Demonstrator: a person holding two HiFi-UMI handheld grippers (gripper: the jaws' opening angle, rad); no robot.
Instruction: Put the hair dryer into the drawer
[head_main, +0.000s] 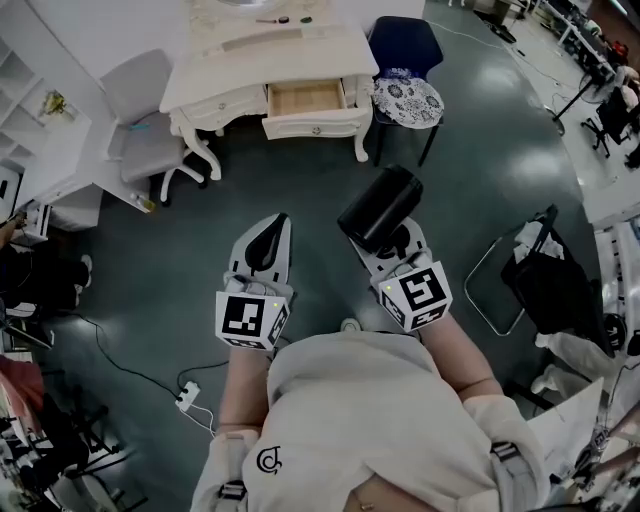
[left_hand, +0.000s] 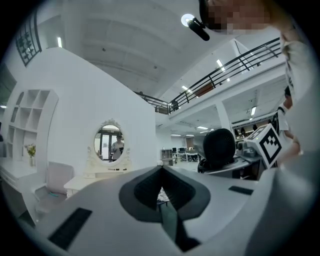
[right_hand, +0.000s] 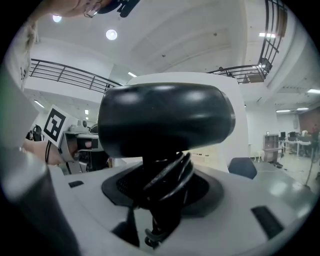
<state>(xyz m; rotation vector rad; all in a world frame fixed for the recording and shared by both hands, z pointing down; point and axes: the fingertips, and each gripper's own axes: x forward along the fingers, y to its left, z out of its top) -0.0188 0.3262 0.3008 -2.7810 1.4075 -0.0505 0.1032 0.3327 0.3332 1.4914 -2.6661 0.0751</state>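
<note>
Black barrel-shaped plastic hair dryer (head_main: 380, 205) clamped by its handle in the right tool (head_main: 392, 245), held level; left tool (head_main: 272, 240) level, jaws together, empty. Pale shirt's logo (head_main: 269, 460), bottom centre, perhaps reads "C".

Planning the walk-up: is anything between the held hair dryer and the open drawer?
Nothing visible. Bare floor lies between the hair dryer in the right gripper and the open drawer; the patterned stool stands beside it.

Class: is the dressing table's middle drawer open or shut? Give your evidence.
Open: the drawer juts out from the dressing table, and its wooden inside shows and looks empty.
</note>
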